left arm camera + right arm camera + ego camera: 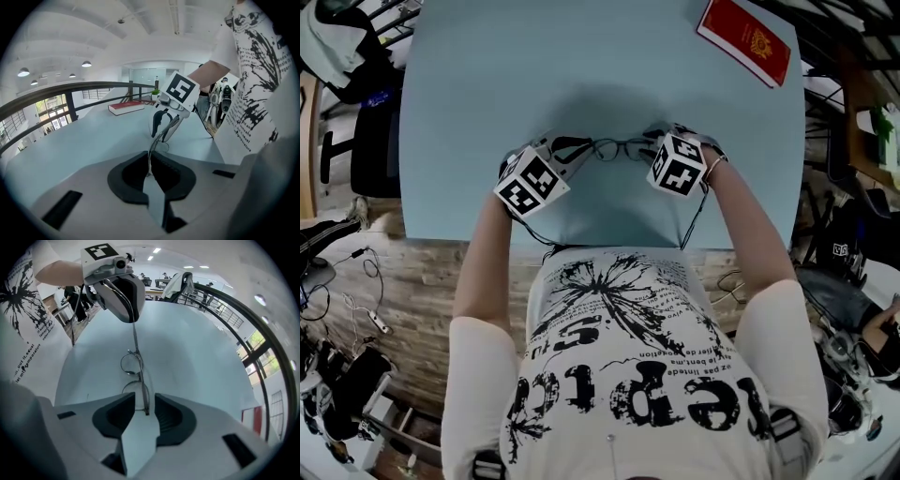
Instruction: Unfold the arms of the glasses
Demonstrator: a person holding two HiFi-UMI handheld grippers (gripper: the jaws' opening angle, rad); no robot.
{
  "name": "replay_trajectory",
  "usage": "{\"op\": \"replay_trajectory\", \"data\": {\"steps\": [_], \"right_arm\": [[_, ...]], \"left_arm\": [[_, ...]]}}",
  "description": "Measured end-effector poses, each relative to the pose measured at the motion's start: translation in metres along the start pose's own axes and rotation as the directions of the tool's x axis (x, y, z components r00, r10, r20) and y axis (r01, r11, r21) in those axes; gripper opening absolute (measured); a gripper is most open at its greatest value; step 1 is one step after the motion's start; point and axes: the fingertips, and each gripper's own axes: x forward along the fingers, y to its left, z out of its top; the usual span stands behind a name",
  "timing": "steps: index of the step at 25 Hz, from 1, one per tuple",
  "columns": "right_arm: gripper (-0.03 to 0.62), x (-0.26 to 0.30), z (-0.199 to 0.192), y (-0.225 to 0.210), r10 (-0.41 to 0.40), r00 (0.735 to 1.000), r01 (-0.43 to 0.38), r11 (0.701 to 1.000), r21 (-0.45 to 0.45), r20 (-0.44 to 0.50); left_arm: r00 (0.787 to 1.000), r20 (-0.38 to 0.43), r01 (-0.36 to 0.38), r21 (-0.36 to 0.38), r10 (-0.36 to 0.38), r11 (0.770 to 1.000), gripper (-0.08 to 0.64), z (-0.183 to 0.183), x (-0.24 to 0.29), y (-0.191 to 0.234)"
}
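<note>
Thin wire-framed glasses (614,147) hang just above the pale blue table (487,84), stretched between my two grippers. My left gripper (567,150) is shut on the end of one arm; in the left gripper view that wire (150,157) runs straight into the closed pads (124,176). My right gripper (654,146) points steeply down at the other end. In the right gripper view its jaws (145,411) stand open, the tip of the other arm (146,404) lying loose in the gap, with both round lenses (131,364) beyond.
A red book (745,39) lies at the table's far right corner. The person's torso is close against the near edge. Chairs, cables and equipment (337,56) crowd the floor on both sides of the table.
</note>
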Motion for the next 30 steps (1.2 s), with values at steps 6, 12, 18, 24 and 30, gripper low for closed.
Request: {"op": "replay_trajectory", "data": {"steps": [6,12,18,24,30], "right_arm": [[0.11,0.013,0.049,0.015,0.046,0.999,-0.044,0.992,-0.119,0.011],[0.062,0.033,0.064,0.02,0.058,0.998,-0.064,0.98,-0.188,-0.037],[0.028,0.029,0.068,0.021,0.052,0.998,-0.057,0.975,-0.215,-0.029],[0.026,0.009,0.072,0.02,0.029,0.999,-0.019,0.977,-0.213,0.044],[0.024,-0.02,0.067,0.014,-0.037,0.993,0.057,0.98,-0.189,0.109]], "left_arm": [[1.0,0.016,-0.003,-0.008,0.003,1.0,0.032,0.001,-0.001,0.0],[1.0,0.016,-0.001,-0.017,0.001,1.0,0.032,-0.002,-0.003,0.0],[1.0,0.013,-0.006,-0.012,0.006,1.0,0.032,-0.007,-0.007,0.002],[1.0,-0.002,-0.01,0.001,0.01,1.0,0.032,-0.008,-0.01,0.0],[1.0,-0.017,-0.022,0.018,0.022,1.0,0.031,-0.009,-0.014,0.0]]}}
